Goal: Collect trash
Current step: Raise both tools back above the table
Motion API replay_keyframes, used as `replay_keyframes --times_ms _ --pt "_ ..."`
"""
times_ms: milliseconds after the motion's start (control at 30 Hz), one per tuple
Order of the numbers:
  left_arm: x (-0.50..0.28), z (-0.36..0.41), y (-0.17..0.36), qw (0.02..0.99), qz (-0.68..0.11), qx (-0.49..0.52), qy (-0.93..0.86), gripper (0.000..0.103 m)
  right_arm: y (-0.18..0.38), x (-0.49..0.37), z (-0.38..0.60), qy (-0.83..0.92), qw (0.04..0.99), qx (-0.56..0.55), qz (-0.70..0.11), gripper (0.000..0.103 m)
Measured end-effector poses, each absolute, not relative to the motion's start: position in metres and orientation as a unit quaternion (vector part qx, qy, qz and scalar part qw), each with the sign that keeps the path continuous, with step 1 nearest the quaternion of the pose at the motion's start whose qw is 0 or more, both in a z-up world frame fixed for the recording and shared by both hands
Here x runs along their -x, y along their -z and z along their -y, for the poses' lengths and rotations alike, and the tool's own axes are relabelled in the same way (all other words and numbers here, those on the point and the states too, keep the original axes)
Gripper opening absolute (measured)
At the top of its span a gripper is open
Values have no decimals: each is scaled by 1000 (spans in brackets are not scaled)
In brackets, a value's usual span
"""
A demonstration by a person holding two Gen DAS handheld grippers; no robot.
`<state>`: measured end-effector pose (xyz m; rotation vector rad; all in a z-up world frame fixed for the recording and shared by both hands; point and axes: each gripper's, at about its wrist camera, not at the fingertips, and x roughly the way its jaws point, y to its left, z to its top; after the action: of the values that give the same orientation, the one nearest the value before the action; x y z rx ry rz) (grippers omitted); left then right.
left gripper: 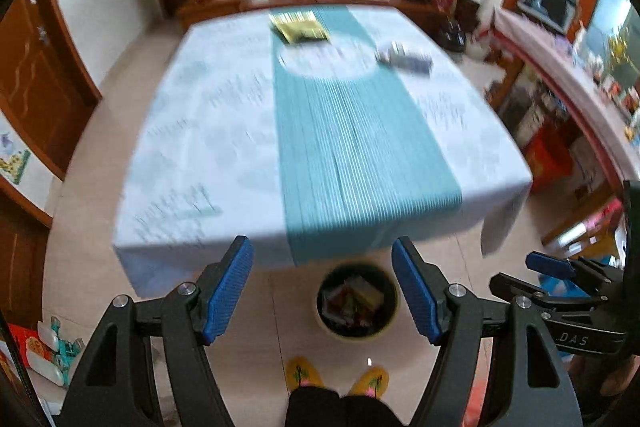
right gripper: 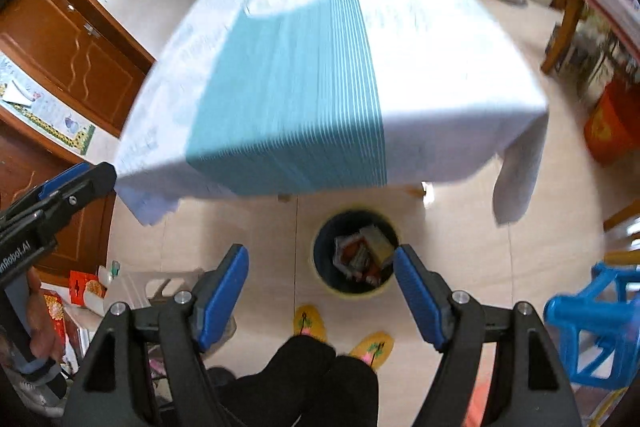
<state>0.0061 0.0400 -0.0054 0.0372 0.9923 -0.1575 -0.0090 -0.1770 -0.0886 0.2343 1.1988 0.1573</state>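
Down low, two yellow slippers (right gripper: 340,335) on the pale floor. Just above, both grippers up in the air with nothing between the blue pads: left gripper (left gripper: 322,293) spread wide, right gripper (right gripper: 320,293) spread wide too. A little farther, under the table's near edge, a round bin (left gripper: 357,303) with wrappers and boxes inside. Beyond that, a table (left gripper: 224,131) in a white cloth with a blue-green runner down the middle. Way at the far end, still up there, a yellow packet (left gripper: 300,27) on the runner and a blurry dark blue packet (left gripper: 408,61) beside it to the right. Off to the right on the floor, a blue plastic stool (right gripper: 600,323).
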Motion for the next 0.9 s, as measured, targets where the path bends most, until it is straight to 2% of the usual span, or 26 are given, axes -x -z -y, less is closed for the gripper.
replay_keyframes --times_ms 233,467,733,800,900 --pt "-13 -47 -51 904 -424 -11 46 71 30 -14 178 -93 853 -98 -505 75" --pt "-28 -36 -73 912 -408 -7 42 71 -11 -53 185 -112 874 -68 -469 75" --pt "-69 -25 -76 906 -420 -26 49 72 -21 -107 194 -110 881 -11 -460 76" --pt "-93 -26 -73 903 -426 -27 56 76 -18 -122 194 -111 880 5 -462 77" --pt "-131 -27 -65 899 -432 -33 68 76 -12 -153 197 -106 882 36 -458 77"
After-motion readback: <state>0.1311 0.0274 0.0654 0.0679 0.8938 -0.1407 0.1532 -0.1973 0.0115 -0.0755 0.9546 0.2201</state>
